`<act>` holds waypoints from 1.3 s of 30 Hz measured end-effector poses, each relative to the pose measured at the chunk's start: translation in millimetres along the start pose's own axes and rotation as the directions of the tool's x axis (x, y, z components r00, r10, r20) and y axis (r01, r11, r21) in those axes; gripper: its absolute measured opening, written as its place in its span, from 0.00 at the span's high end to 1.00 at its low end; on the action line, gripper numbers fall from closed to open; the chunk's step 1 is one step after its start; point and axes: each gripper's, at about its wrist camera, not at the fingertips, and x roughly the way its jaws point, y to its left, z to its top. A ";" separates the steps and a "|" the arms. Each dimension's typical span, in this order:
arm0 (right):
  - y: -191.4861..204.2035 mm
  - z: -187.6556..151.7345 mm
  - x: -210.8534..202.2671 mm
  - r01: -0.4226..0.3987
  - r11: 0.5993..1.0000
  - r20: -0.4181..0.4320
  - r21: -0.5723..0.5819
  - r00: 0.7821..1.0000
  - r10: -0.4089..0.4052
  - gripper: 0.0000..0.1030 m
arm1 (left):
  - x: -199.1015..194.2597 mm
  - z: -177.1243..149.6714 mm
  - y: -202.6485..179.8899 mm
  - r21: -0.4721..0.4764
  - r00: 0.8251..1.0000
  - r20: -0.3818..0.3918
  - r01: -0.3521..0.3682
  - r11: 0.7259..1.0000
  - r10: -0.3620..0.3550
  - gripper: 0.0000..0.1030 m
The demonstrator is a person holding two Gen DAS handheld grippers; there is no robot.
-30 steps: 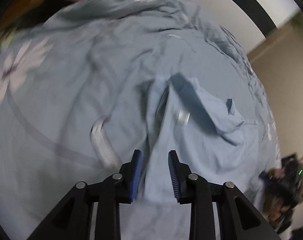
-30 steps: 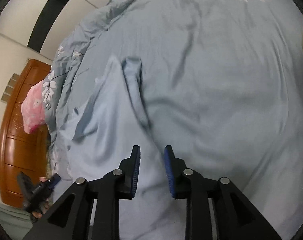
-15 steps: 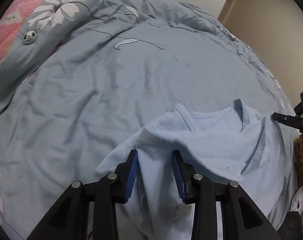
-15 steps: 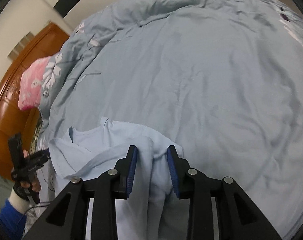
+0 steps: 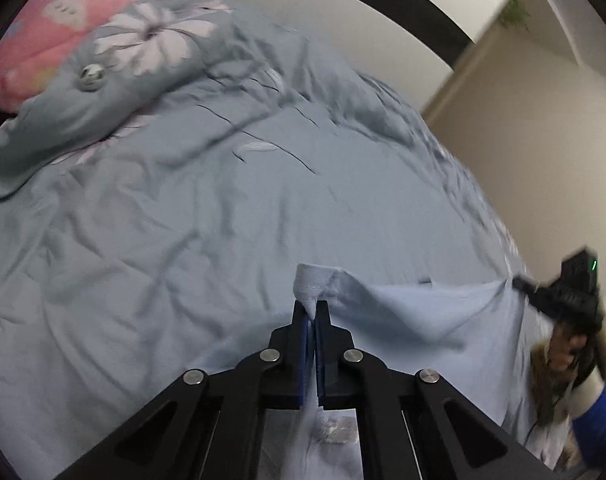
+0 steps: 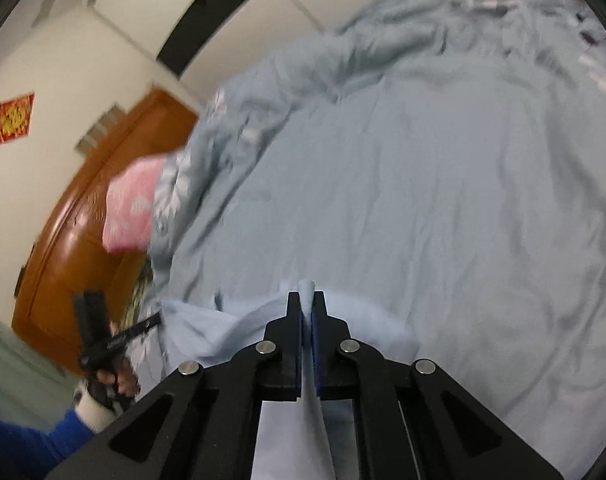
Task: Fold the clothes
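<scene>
A light blue shirt (image 5: 443, 312) hangs stretched between my two grippers above the bed. My left gripper (image 5: 312, 308) is shut on a bunched edge of it, and cloth pokes out past the tips. At the right of the left wrist view, my right gripper (image 5: 519, 280) pinches the shirt's other end, with a hand (image 5: 563, 348) behind it. In the right wrist view my right gripper (image 6: 307, 300) is shut on a fold of the shirt (image 6: 223, 328). My left gripper (image 6: 157, 318) holds the far corner at the left.
A wrinkled grey-blue duvet (image 5: 183, 220) with white flowers covers the bed below the shirt. A pink pillow (image 5: 51, 28) lies at the bed's head, next to a brown wooden panel (image 6: 83, 220). A beige wall (image 5: 543, 140) borders the bed's far side.
Both pairs of jaws have closed on the shirt's edge. The shirt, slack on the bed before, is now pulled taut between the grippers, and both views look more across the bed.
</scene>
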 end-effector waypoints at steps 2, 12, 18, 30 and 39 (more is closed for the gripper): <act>-13.8 3.3 22.6 0.055 0.998 -0.042 0.029 0.998 -0.054 0.97 | 15.1 3.5 10.6 -0.042 0.999 -0.029 -0.020 0.999 0.019 0.97; -39.4 1.3 58.6 0.162 0.982 -0.121 0.097 0.981 -0.150 0.96 | 39.9 6.4 26.0 -0.081 0.988 -0.139 -0.076 0.994 0.064 0.92; -52.5 3.6 10.5 0.282 0.945 -0.050 0.167 0.960 -0.277 0.94 | 6.4 12.7 26.9 -0.063 0.976 -0.137 -0.180 0.982 0.170 0.61; -25.5 -140.3 -50.6 0.149 0.960 -0.164 0.237 0.980 -0.112 0.63 | -54.2 -71.9 -76.6 -0.042 0.990 -0.115 -0.081 0.996 0.076 0.48; -48.8 -202.5 -32.3 0.085 0.864 -0.159 0.497 0.987 -0.006 0.63 | 6.6 -158.0 -157.7 0.037 0.939 -0.288 -0.187 0.982 0.189 0.50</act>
